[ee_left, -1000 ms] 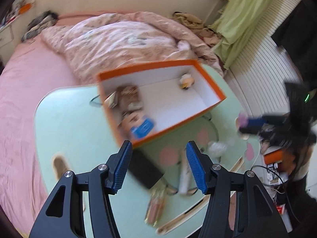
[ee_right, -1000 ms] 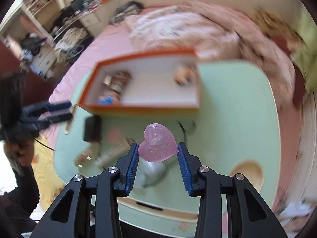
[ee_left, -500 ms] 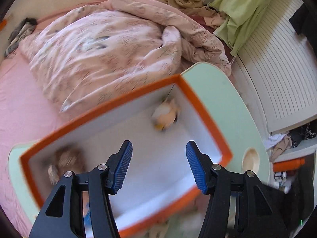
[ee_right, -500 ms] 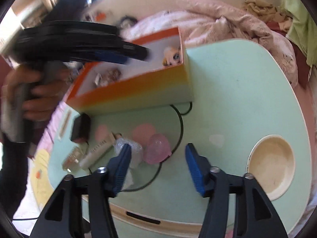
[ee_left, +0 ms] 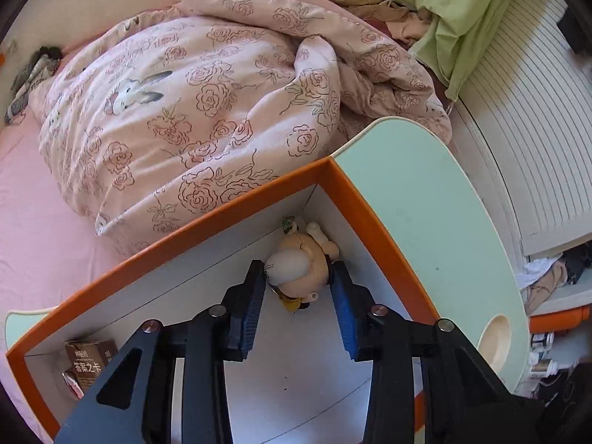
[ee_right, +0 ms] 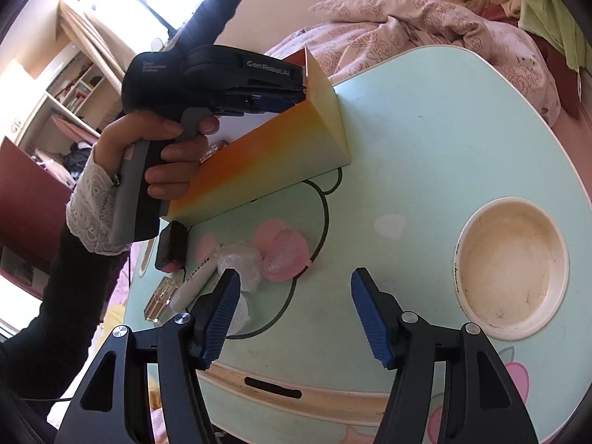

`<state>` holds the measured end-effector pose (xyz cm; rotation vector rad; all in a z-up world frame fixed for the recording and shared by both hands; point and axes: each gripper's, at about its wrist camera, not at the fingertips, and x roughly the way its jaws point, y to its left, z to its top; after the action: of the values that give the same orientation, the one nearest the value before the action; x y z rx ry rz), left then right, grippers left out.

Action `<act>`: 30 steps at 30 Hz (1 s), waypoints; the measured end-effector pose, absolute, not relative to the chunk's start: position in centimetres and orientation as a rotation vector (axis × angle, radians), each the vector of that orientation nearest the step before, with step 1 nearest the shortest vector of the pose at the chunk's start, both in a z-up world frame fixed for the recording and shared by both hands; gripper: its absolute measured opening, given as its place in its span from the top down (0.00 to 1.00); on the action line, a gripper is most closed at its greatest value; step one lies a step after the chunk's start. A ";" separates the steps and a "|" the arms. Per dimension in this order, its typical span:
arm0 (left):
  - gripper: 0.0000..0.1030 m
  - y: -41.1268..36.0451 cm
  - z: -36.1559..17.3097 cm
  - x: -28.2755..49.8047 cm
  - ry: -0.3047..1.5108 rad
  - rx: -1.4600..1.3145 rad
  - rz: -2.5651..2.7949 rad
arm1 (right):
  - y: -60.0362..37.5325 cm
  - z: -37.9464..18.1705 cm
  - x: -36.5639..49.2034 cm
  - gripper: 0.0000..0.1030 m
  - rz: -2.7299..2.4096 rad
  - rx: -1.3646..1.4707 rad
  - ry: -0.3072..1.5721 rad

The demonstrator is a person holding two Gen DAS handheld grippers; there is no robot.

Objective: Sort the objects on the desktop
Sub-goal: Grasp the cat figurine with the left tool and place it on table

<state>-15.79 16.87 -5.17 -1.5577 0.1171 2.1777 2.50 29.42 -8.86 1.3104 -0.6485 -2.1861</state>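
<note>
Inside orange box (ee_left: 373, 229), doll (ee_left: 301, 272) between left gripper (ee_left: 299, 298) pads, head toward camera

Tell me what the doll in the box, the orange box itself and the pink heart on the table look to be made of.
Doll: smooth molded plastic or vinyl, judging by its glossy skin; the left tool brackets its head.
Orange box: likely matte cardboard, with thin flat walls and a white lining.
Pink heart: translucent, glossy, probably plastic or resin.

Pink quilt (ee_left: 207, 111) (rumpled), green cloth (ee_left: 458, 18), bookshelf (ee_right: 70, 88)
</note>
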 end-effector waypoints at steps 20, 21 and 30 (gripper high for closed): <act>0.64 5.6 3.2 -0.3 0.026 -1.306 2.112 | 29.6 -6.5 3.2 0.40 -2.267 1.296 -0.620; 0.64 5.0 2.7 0.3 0.021 -1.318 2.123 | 29.5 -6.4 3.3 0.40 -2.267 1.297 -0.620; 0.64 2.6 -3.7 2.3 -0.035 -1.465 2.192 | 27.6 -4.7 3.1 0.39 -2.270 1.284 -0.561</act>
<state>2.30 2.59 -3.66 -1.4647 -0.0348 2.1915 3.05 27.63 -4.69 1.2843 -0.5614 -2.2697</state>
